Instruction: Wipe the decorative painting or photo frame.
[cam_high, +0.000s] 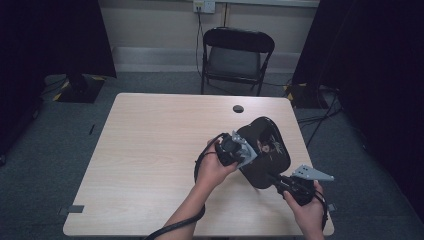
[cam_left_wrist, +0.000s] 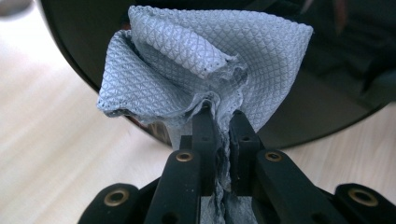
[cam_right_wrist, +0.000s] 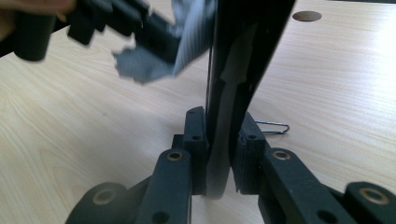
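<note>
1. The cloth (cam_left_wrist: 201, 70) is pale blue-grey with a fine diamond weave.
2. The pan (cam_high: 265, 150) behind the cloth is glossy black.
3. The left gripper (cam_left_wrist: 219, 123) under the cloth has matt black jaws with brass-coloured rivets.
4. The right gripper (cam_right_wrist: 219, 135) is black too, with a light grey plate (cam_high: 311, 173) on top.
5. The table (cam_high: 150, 145) under the pan is light wood with a straight, pale grain.
6. The chair (cam_high: 235, 57) beyond the table is black.
7. The floor (cam_high: 45, 150) beside the table is grey-blue.
</note>
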